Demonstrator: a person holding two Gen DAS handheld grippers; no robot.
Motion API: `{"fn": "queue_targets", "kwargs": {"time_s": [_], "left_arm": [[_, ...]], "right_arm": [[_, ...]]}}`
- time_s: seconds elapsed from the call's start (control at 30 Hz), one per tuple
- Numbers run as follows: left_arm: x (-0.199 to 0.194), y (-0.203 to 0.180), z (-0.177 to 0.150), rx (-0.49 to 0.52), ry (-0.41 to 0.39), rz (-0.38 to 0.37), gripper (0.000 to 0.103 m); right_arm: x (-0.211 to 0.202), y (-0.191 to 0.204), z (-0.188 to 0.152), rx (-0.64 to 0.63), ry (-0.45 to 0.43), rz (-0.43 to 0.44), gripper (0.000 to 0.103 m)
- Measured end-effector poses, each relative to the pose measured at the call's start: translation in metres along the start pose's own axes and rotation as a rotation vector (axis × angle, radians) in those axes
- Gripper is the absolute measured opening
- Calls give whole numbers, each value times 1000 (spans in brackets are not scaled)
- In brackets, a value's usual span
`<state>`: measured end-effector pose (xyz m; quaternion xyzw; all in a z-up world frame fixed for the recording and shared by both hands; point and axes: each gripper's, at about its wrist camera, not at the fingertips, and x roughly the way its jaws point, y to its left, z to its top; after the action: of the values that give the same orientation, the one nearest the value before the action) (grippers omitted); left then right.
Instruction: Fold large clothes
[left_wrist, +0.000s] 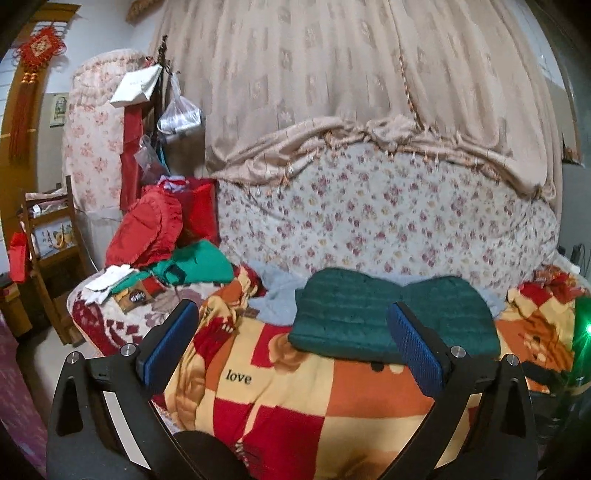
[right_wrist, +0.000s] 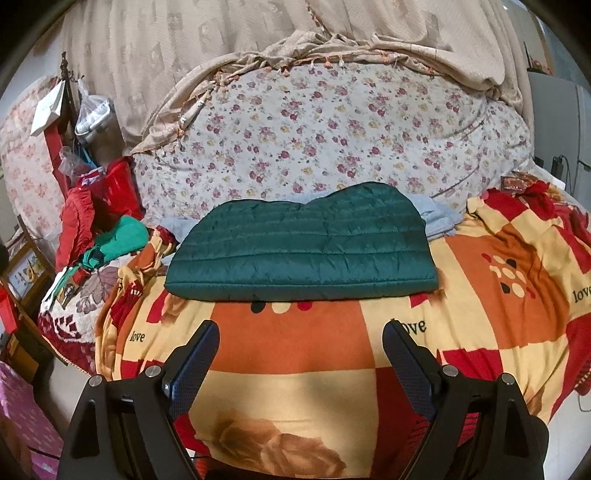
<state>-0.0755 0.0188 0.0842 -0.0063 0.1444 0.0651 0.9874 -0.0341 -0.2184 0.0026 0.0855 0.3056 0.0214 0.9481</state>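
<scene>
A dark green quilted jacket (right_wrist: 301, 247) lies folded into a flat rectangle on the patterned blanket (right_wrist: 288, 339), in front of a rolled floral quilt (right_wrist: 332, 147). It also shows in the left wrist view (left_wrist: 351, 314). My left gripper (left_wrist: 291, 314) is open and empty, held above the blanket short of the jacket's left part. My right gripper (right_wrist: 299, 332) is open and empty, above the blanket in front of the jacket's near edge.
A pile of red and green clothes (left_wrist: 166, 243) sits at the bed's left end beside a wooden chair (left_wrist: 48, 236). A beige curtain (left_wrist: 332, 74) hangs behind the quilt. A light blue fleece (right_wrist: 436, 218) lies behind the jacket.
</scene>
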Motion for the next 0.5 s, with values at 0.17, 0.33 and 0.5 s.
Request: {"fn": "queue_targets", "kwargs": {"time_s": [0.17, 0.33, 0.5], "left_arm": [[6, -6, -6, 14, 38, -9, 102], [6, -18, -10, 57, 46, -30, 102], [9, -22, -14, 70, 75, -66, 102]], "right_arm": [[2, -2, -1, -3, 10, -3, 88], [8, -2, -5, -8, 34, -9, 88], [10, 0, -7, -20, 44, -15, 88]]}}
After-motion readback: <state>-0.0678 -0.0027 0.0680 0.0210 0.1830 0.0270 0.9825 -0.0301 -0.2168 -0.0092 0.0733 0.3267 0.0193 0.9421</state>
